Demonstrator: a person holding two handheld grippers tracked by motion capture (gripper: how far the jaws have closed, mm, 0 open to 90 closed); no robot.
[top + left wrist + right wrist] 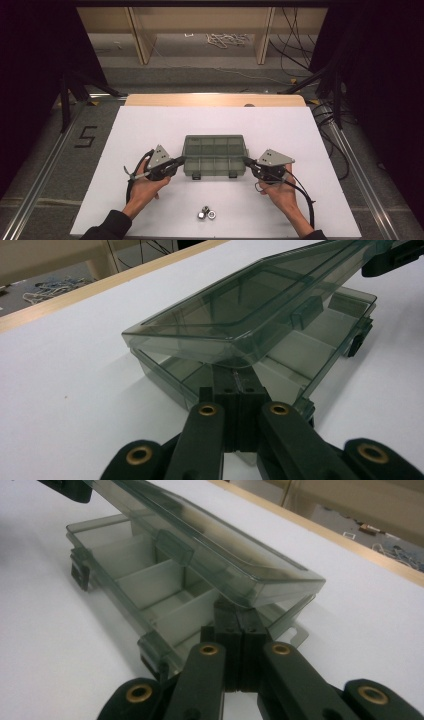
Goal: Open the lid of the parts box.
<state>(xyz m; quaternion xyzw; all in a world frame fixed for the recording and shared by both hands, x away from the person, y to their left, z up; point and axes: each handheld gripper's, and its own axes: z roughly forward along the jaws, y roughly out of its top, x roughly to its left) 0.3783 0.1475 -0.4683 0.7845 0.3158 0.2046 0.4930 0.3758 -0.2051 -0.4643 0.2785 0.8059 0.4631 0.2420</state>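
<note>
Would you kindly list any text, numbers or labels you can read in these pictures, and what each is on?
"5": a dark numeral marked on the grey floor left of the table, seen in the high view.
No readable print on the smoky plastic organizer box, its raised lid, the metal nuts, or either hand-held gripper.

box (215,155) mid-table, grippers either side, nuts (206,213) in front
</note>
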